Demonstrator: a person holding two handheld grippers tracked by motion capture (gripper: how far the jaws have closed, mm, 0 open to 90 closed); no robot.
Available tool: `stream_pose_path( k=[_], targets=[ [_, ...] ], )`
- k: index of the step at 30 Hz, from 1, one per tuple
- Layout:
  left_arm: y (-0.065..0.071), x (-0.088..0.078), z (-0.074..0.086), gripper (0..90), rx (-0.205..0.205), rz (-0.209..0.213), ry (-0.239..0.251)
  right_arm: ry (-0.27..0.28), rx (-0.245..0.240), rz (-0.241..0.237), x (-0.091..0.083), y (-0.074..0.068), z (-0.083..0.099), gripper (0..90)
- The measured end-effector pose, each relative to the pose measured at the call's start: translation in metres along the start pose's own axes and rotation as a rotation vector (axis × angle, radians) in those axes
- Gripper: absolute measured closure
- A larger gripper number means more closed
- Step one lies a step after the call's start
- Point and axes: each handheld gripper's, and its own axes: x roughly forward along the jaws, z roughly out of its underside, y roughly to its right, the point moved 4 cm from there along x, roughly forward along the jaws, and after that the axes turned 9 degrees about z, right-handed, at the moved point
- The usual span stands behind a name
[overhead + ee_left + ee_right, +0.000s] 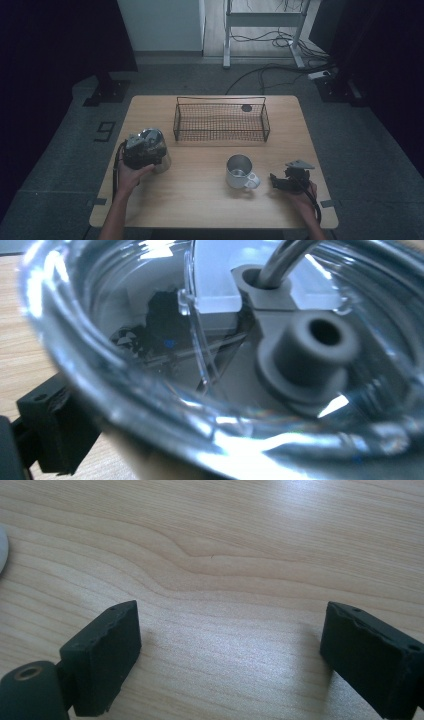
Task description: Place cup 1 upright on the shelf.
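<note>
The left hand-held gripper (145, 150) appears closed on a clear lidded vessel (210, 365) at the bench's (200, 200) left side, probably for transfer toward the wire basket (221, 120), while the right hand-held gripper (230, 650) rests wide open and empty beside the steel mug (240, 171).
</note>
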Motion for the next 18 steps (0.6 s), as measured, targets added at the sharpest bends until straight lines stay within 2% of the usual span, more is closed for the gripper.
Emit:
stream_pose_path(
  k=[3, 4, 18],
  targets=[
    [-0.0004, 0.0021, 0.0004, 1.0, 0.009, -0.002, 0.006, 0.000, 0.000, 0.000, 0.0000, 0.0000, 0.0000, 9.1],
    [-0.0007, 0.0034, 0.0014, 1.5, 0.030, -0.006, 0.021, 0.000, 0.000, 0.000, -0.0001, -0.0001, 0.0000, 9.1],
    [0.0004, 0.0035, 0.0008, 3.5, 0.049, -0.015, 0.025, 0.001, -0.001, 0.002, -0.0001, -0.0001, 0.0000, 9.2]
  ],
)
